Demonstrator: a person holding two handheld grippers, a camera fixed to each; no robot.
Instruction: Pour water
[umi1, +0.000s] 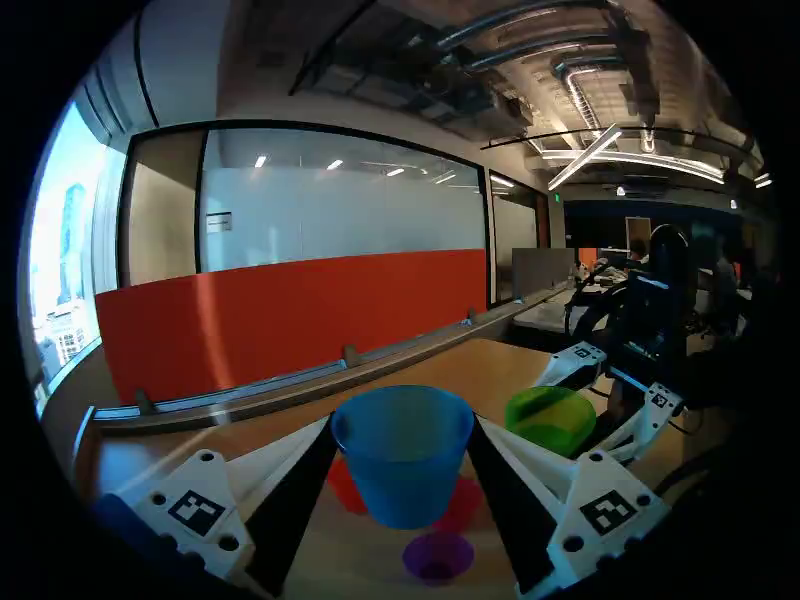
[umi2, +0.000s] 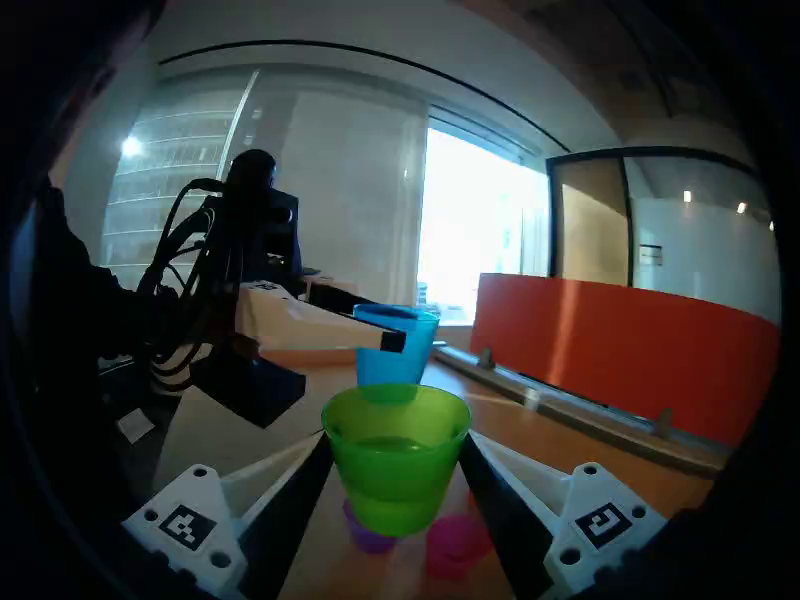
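Two cups: both upright, each held in a gripper above the bench (umi1: 480, 365).
Left side: the left gripper (umi1: 402, 435) has its jaws clamped on the blue cup (umi1: 402, 475), one finger against each side of the wall just below the rim.
Right side: the right gripper (umi2: 396, 450) has its jaws clamped on the green cup (umi2: 396, 490) in the same way.
Liquid: a level line shows through the green cup's translucent wall, in its upper part.
Spacing: in the left gripper view the green cup sits near the blue cup, to its right and apart from it; in the right gripper view the blue cup stands beyond the green one.
Below: a purple cup (umi1: 438, 556) and a pink cup (umi2: 455, 540) rest on the bench under the held cups.
Backdrop: an orange partition (umi1: 300, 310) runs along the far edge of the bench, with glass above it.
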